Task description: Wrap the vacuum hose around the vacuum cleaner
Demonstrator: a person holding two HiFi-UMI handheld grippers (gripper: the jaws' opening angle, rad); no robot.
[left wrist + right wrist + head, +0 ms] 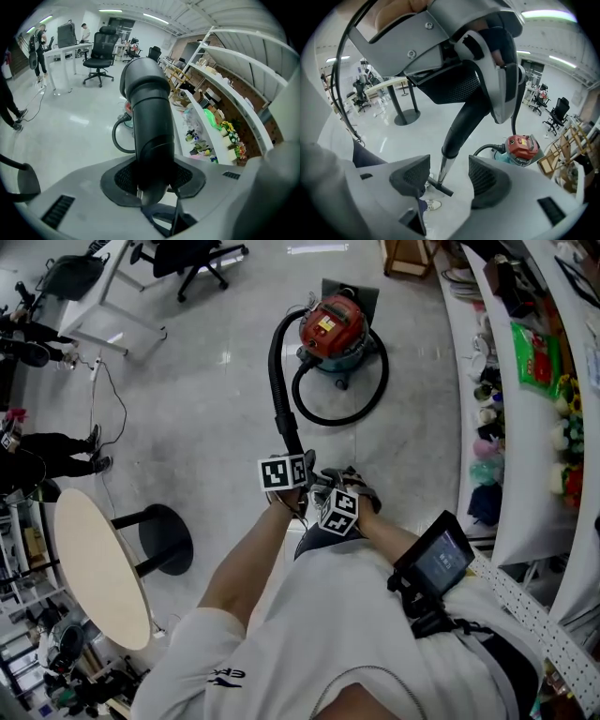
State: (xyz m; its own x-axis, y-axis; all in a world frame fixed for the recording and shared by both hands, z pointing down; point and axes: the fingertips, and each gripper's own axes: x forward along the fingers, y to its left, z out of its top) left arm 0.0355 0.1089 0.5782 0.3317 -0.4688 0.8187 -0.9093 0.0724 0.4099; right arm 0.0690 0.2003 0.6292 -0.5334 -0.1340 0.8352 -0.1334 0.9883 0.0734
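Observation:
The red vacuum cleaner (332, 328) stands on the floor ahead, also seen in the right gripper view (523, 147). Its black hose (277, 381) arcs from the body toward me, with a second loop on the floor (361, 407). My left gripper (285, 472) is shut on the hose's thick black handle end (147, 122), which fills the gap between its pads. Just below and right of it, my right gripper (338, 509) is open (447, 180). The metal wand tube (443, 169) hangs beyond and between its pads (410, 176), touching neither.
A round beige table (94, 568) with a black pedestal base (164, 538) stands at my left. Cluttered white shelves (525, 381) line the right side. Office chairs (192, 259), a desk and standing people (42, 451) are at the far left. A cable (111, 395) trails across the floor.

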